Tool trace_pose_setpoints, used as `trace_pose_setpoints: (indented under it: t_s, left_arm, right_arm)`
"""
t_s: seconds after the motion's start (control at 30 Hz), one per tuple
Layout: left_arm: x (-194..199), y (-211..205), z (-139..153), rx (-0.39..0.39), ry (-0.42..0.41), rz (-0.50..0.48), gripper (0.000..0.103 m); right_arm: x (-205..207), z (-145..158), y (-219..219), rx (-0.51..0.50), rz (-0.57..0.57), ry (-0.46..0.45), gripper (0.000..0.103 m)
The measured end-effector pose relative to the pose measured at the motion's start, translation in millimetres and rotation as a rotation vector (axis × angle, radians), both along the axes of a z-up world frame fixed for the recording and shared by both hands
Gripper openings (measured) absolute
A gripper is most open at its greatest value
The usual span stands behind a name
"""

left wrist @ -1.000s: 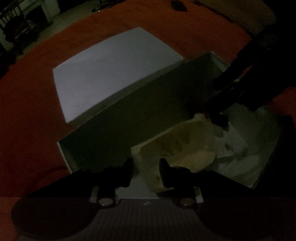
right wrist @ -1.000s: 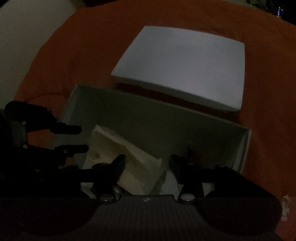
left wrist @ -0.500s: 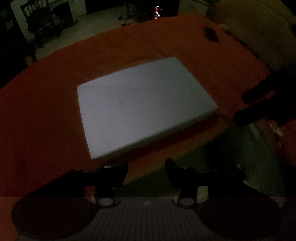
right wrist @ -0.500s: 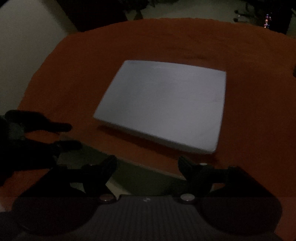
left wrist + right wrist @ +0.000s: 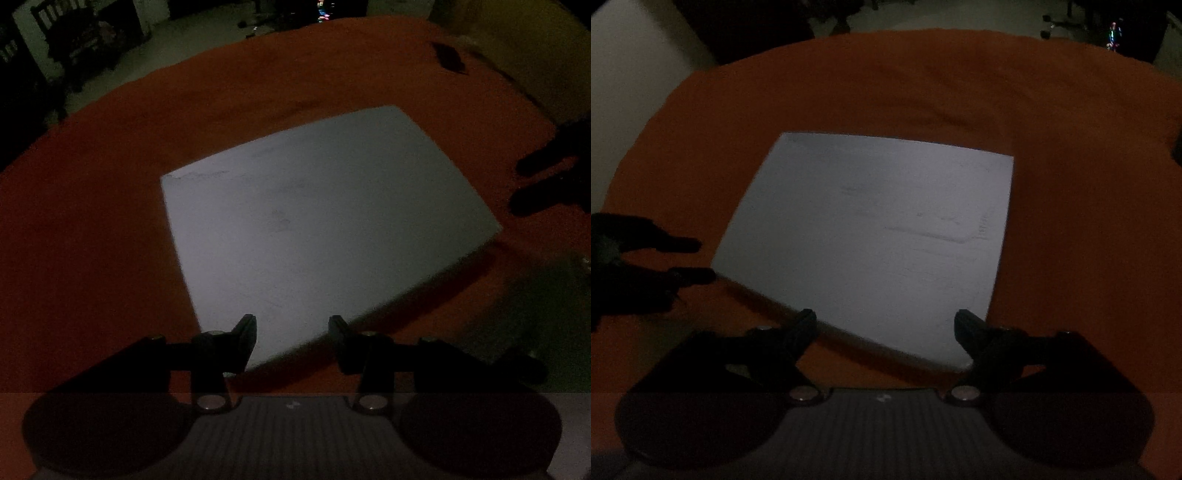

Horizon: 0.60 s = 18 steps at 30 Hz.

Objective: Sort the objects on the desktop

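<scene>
A flat white box lid (image 5: 317,221) lies on the orange cloth (image 5: 92,258) and fills the middle of both views. My left gripper (image 5: 291,325) hovers over the lid's near corner, its jaws apart with nothing between them. My right gripper (image 5: 886,319) hangs over the lid's (image 5: 879,236) near edge; its jaws are opening wide and are empty. Each gripper shows as a dark shape in the other's view: the right gripper (image 5: 532,182) off the lid's right side, the left gripper (image 5: 694,259) off its left corner. A dim grey-green patch at the lower right looks like the open box's rim (image 5: 535,295).
A small dark object (image 5: 448,55) rests on the cloth beyond the lid, near the table's far edge. Past the round table lie a pale floor and dark furniture (image 5: 77,40). The room is very dim.
Both grippers have swung away from the open box holding crumpled paper and now hang over the lid. The box has slipped almost out of view. The right jaws stand wider.
</scene>
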<state>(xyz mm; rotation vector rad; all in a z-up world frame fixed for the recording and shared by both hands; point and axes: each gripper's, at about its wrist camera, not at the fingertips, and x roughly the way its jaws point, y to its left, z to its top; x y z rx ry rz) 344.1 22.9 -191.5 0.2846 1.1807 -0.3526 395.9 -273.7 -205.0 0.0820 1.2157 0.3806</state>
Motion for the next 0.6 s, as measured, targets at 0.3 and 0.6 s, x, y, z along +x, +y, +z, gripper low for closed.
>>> trace_pose_setpoints:
  t_s: [0.3,0.6]
  left_arm:
    - [30.7,22.3,-37.9,-0.008,0.015,0.07,0.039]
    - [37.5,33.2,-54.3,-0.026,-0.016,0.131,0.042]
  right_arm:
    - [34.5,-48.9,-16.2,-0.003,-0.105,0.058,0.093]
    - [47.3,-73.7,-22.7,-0.003,-0.175,0.06,0.1]
